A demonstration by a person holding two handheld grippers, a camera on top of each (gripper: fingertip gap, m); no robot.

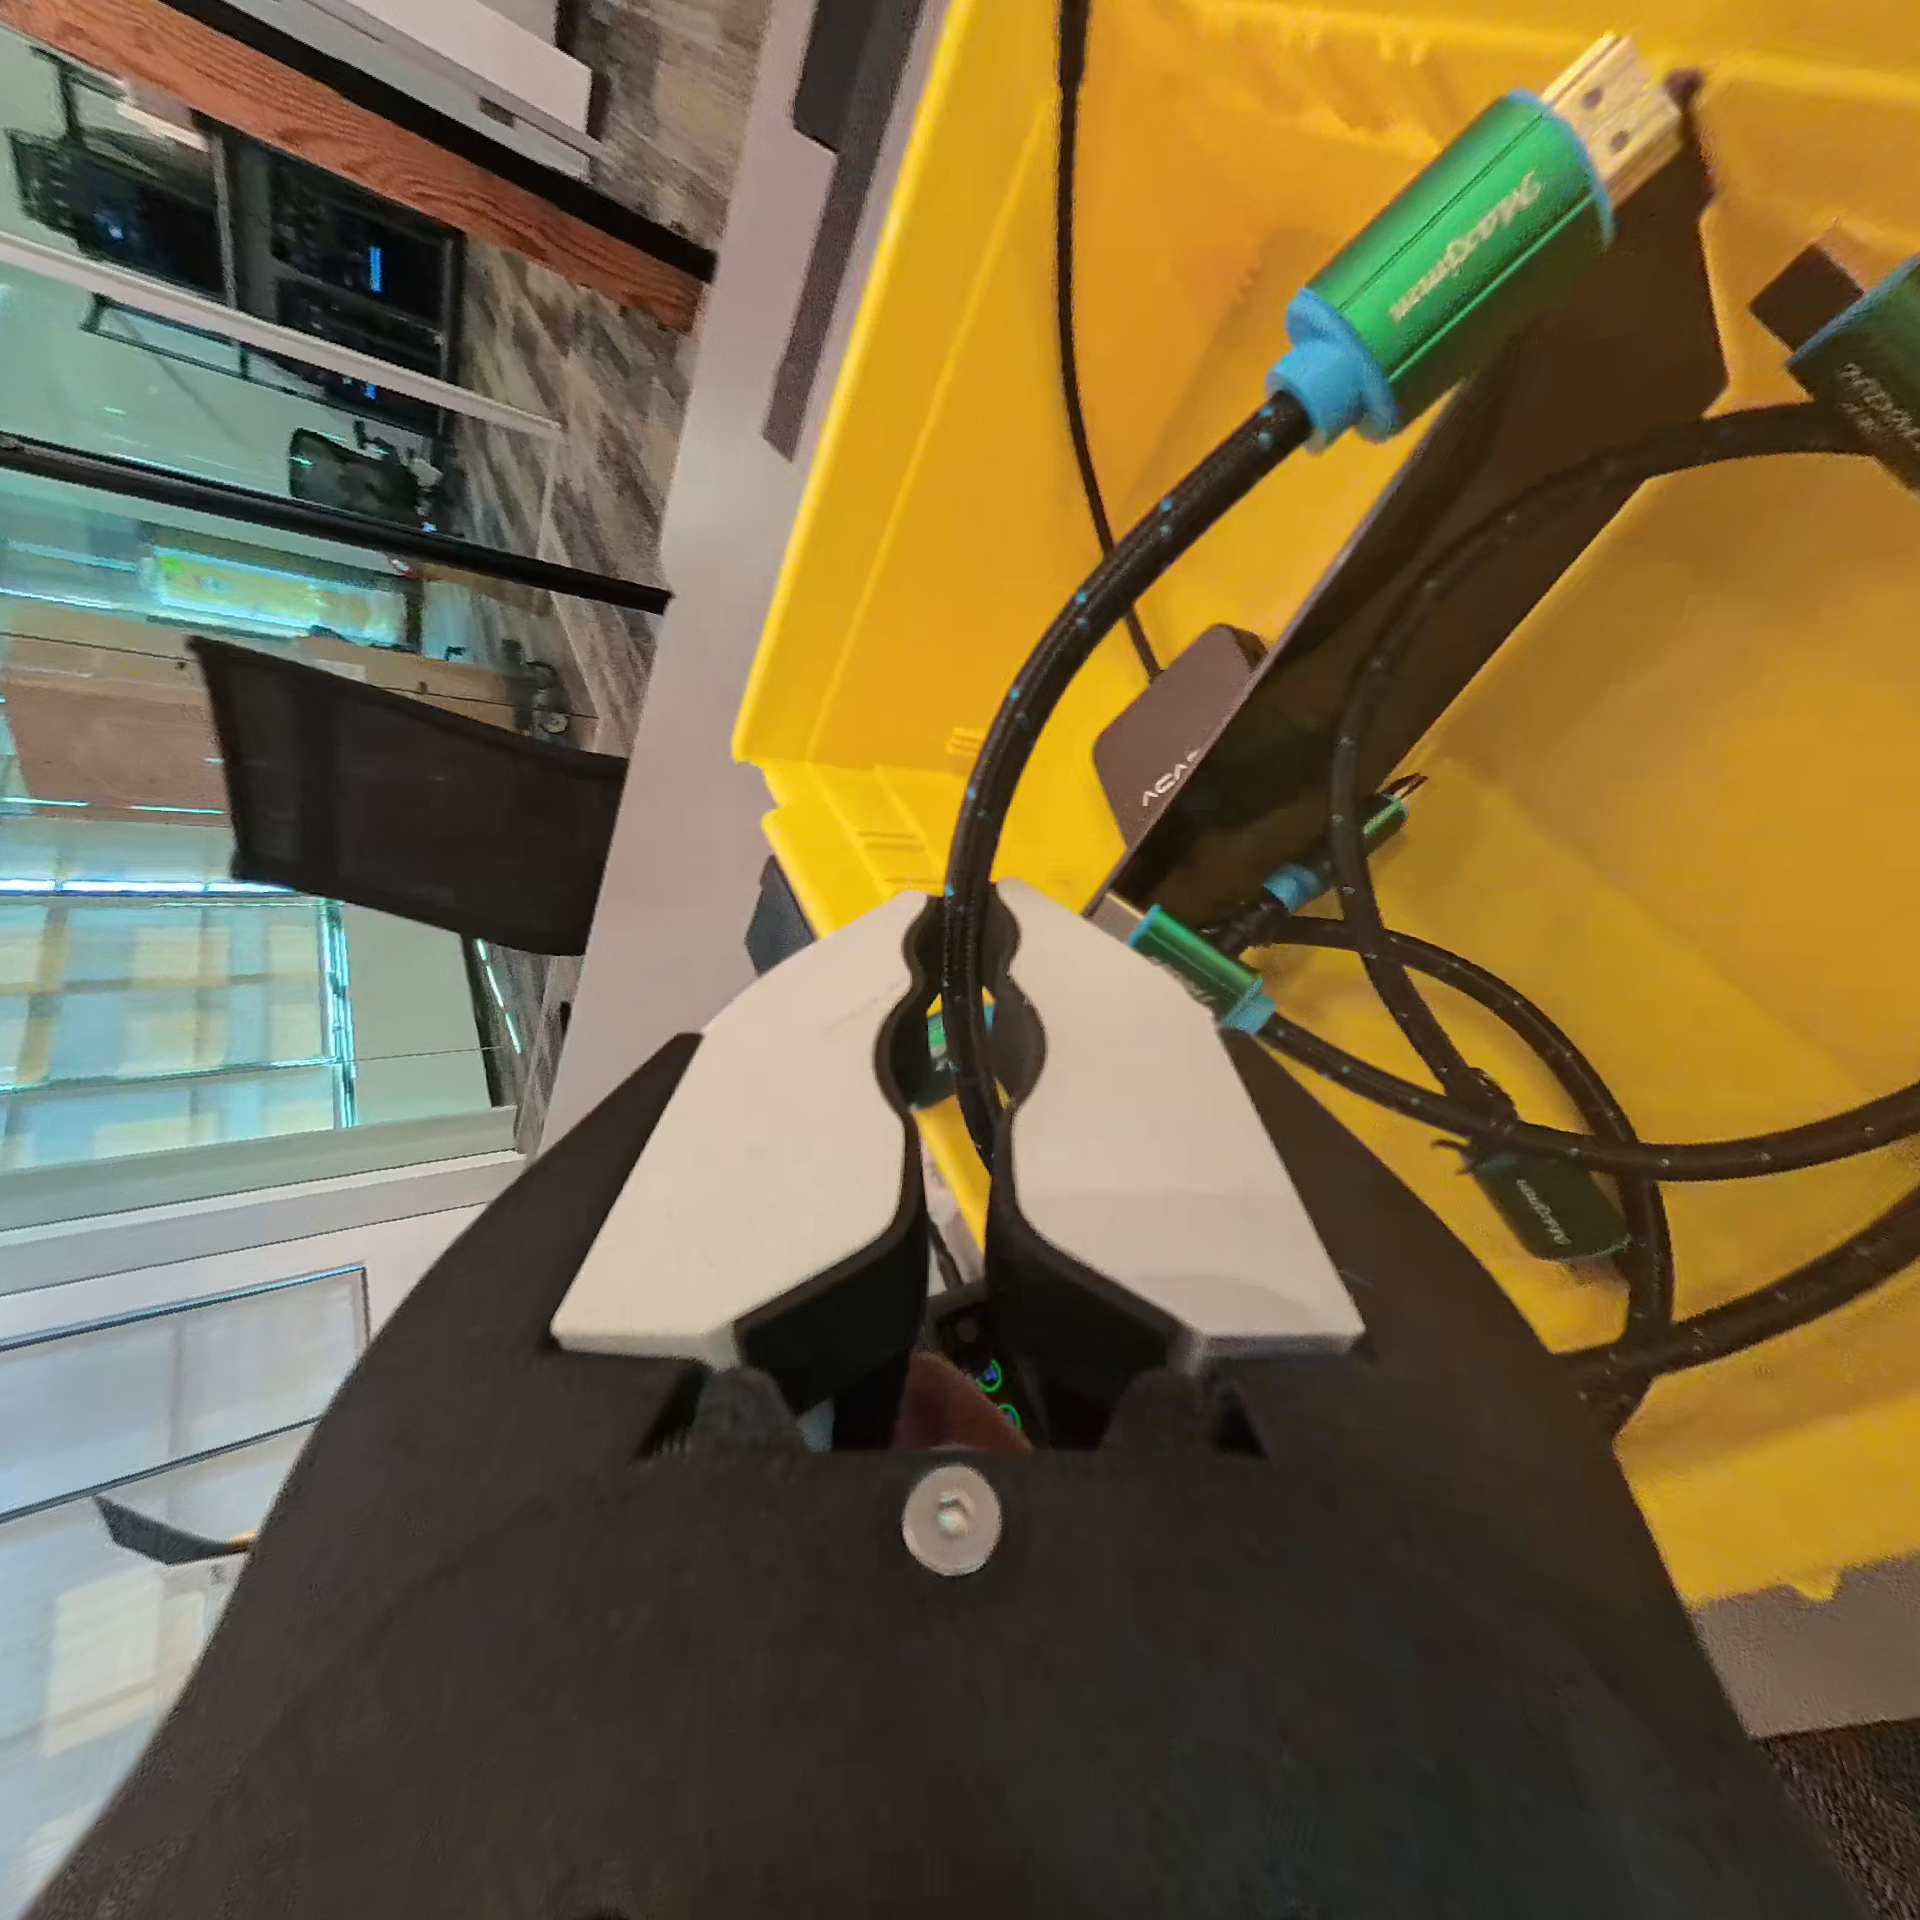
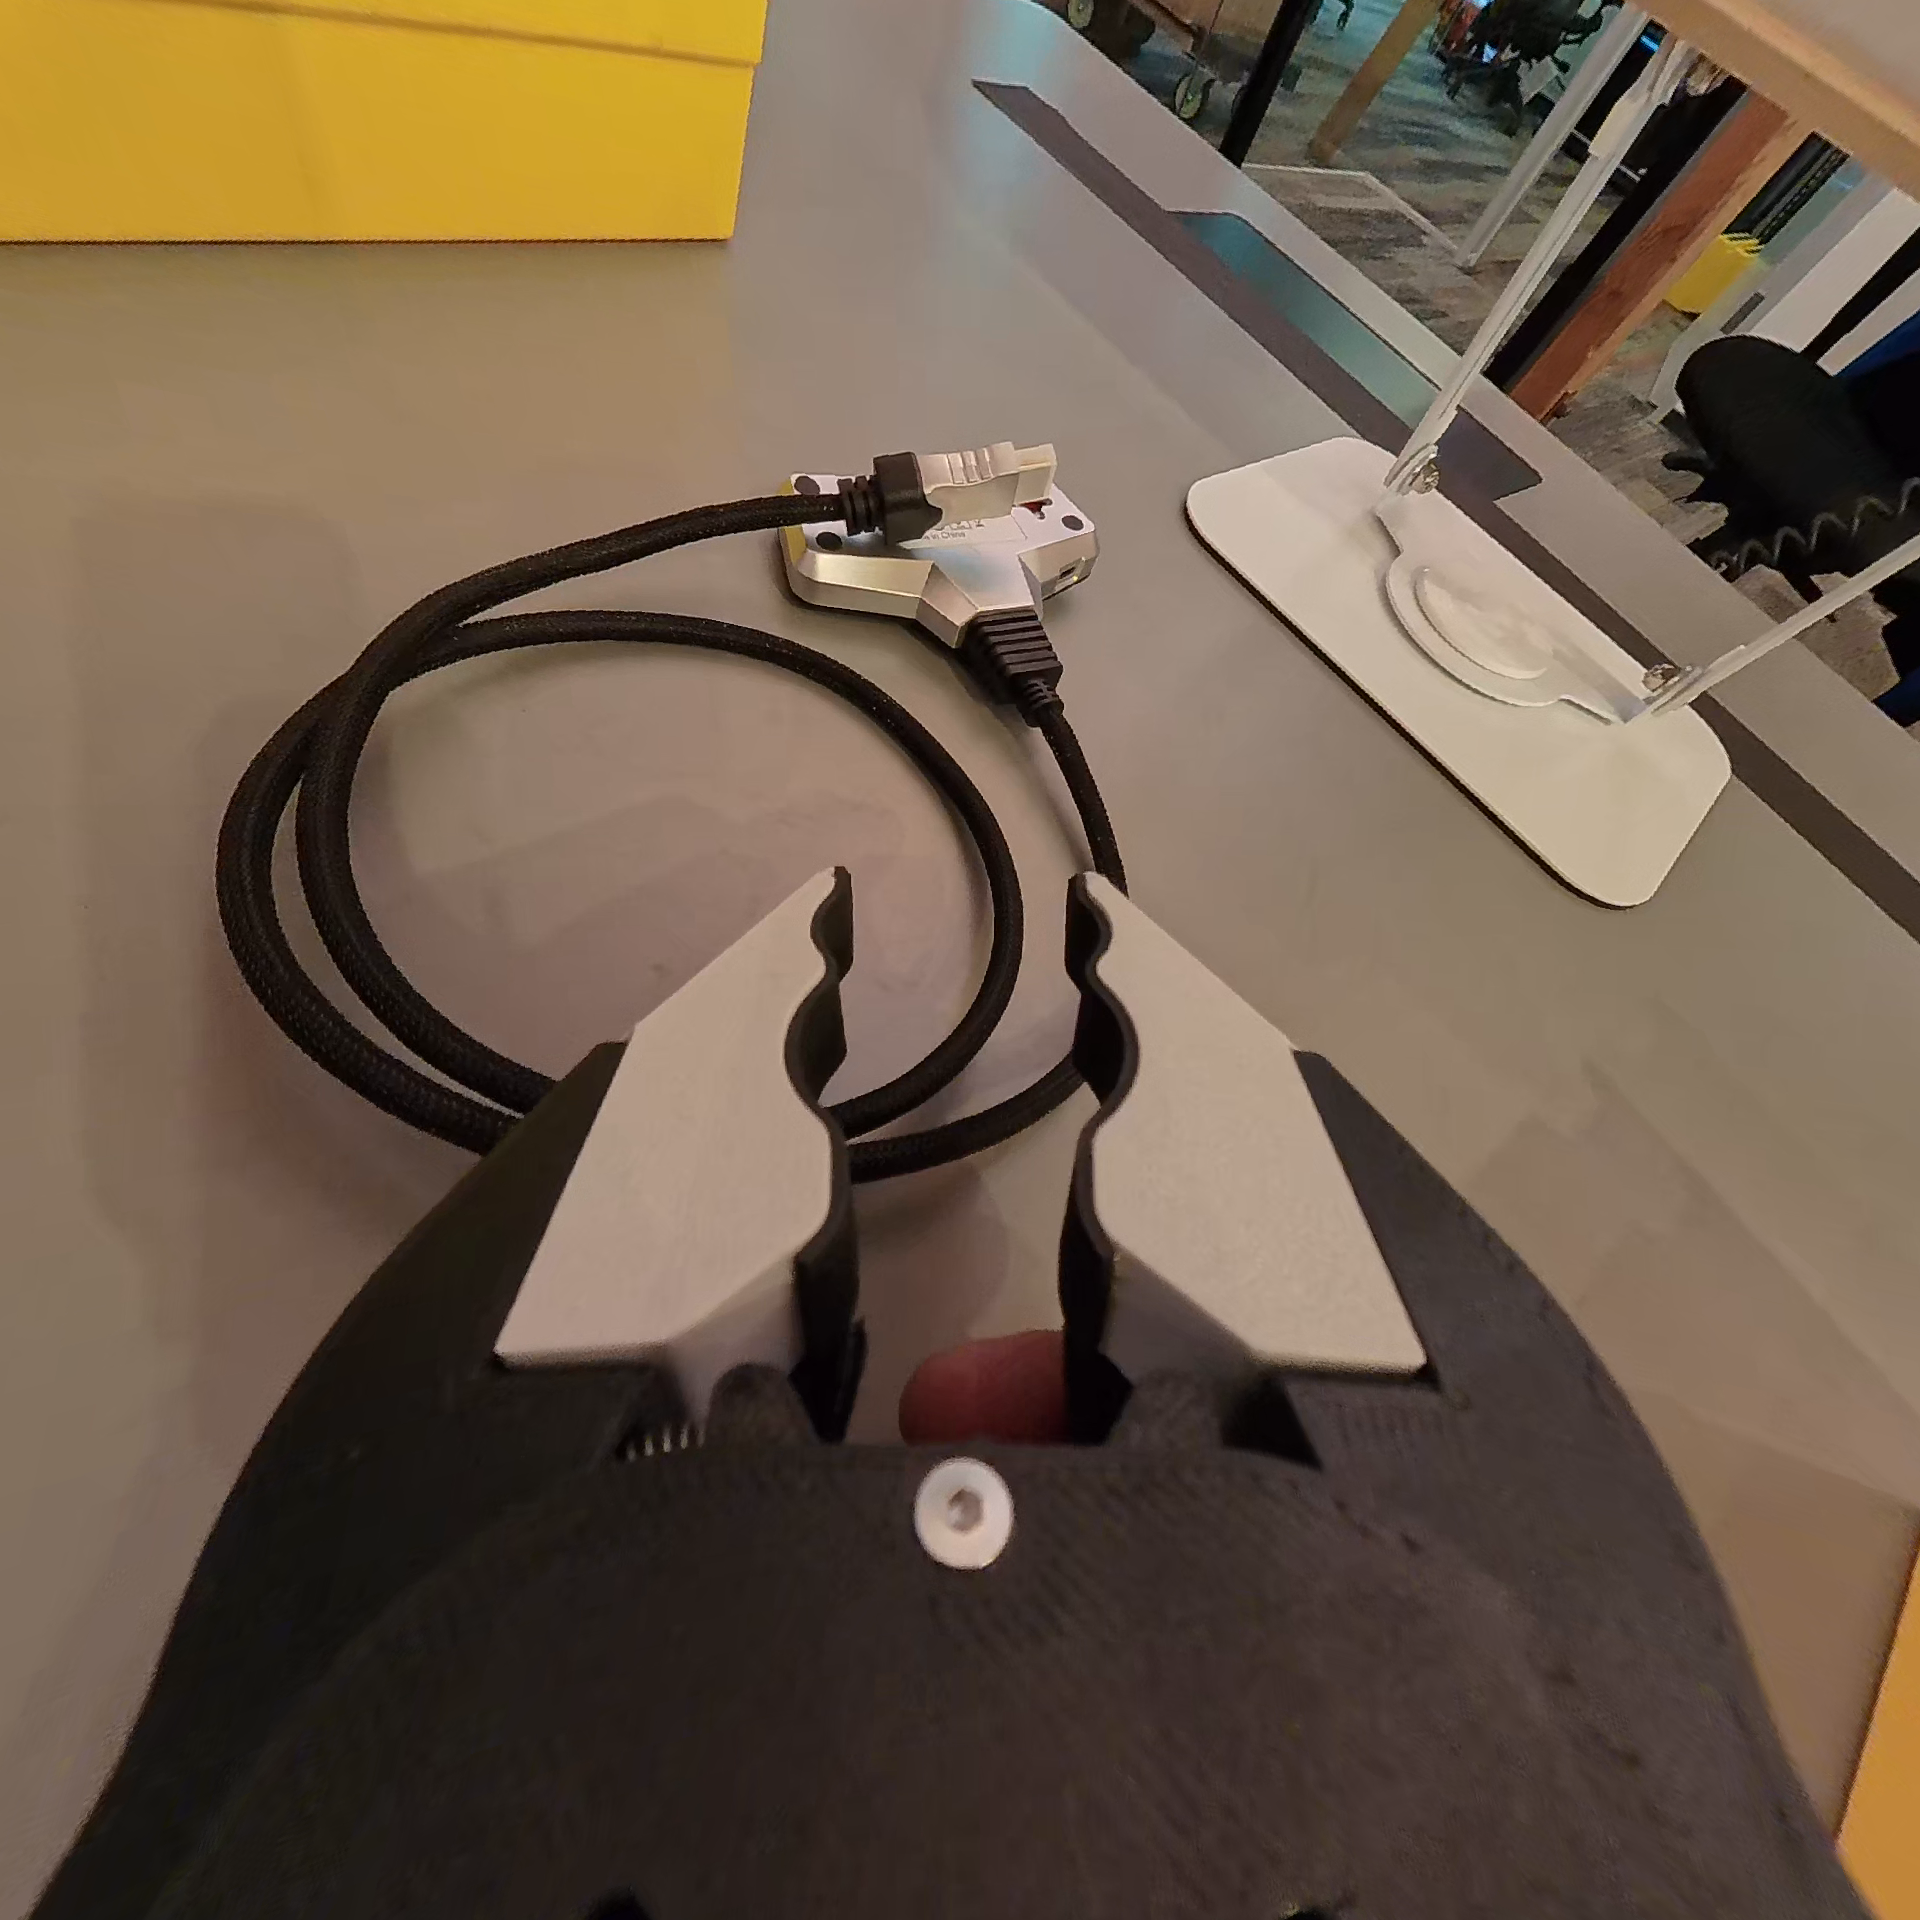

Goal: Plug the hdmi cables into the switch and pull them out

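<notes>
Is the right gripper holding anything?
No, the right gripper has its fingers apart over the grey table, nothing between them.

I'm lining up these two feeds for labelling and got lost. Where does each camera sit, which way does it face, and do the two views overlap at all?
Left wrist view: sits on the left gripper, rolled sideways, facing a yellow bin holding a dark switch box; its jaws pinch a braided cable ending in a green plug.
Right wrist view: sits on the right gripper, looking down along a grey table at a silver adapter with black cable; jaws open, empty.
Shared: yellow bin and grey table; neither shows the other gripper.
</notes>
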